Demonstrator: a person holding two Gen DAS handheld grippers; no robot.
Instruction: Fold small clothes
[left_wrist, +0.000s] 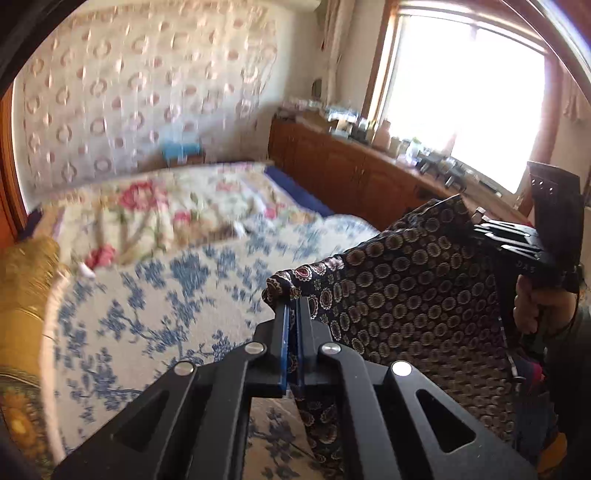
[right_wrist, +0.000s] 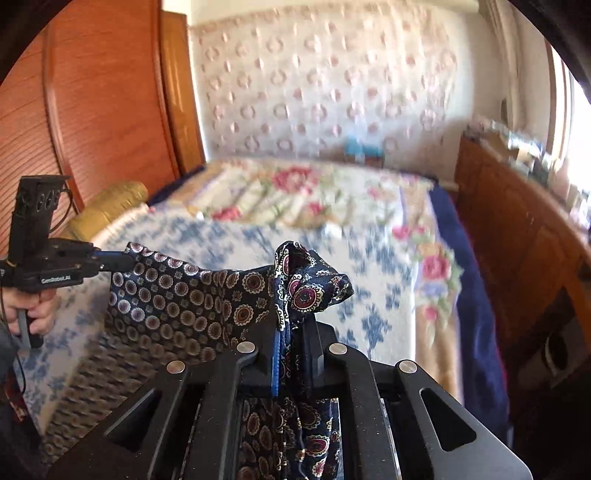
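Note:
A small dark navy garment (left_wrist: 413, 280) printed with round medallions hangs stretched between both grippers above the bed. My left gripper (left_wrist: 293, 314) is shut on one top corner of it. My right gripper (right_wrist: 295, 332) is shut on the other top corner, where the cloth (right_wrist: 177, 295) bunches up above the pads. In the left wrist view the right gripper (left_wrist: 480, 221) shows at the far right, held by a hand (left_wrist: 535, 302). In the right wrist view the left gripper (right_wrist: 122, 258) shows at the far left, pinching the cloth's edge.
Below lies a bed with a blue-and-white floral cover (left_wrist: 147, 302) and a pink floral quilt (right_wrist: 295, 192) farther back. A gold cushion (left_wrist: 26, 280) sits at the bed's left side. A wooden cabinet (left_wrist: 351, 177) with small items runs under the window; a wooden wardrobe (right_wrist: 92, 110) stands left.

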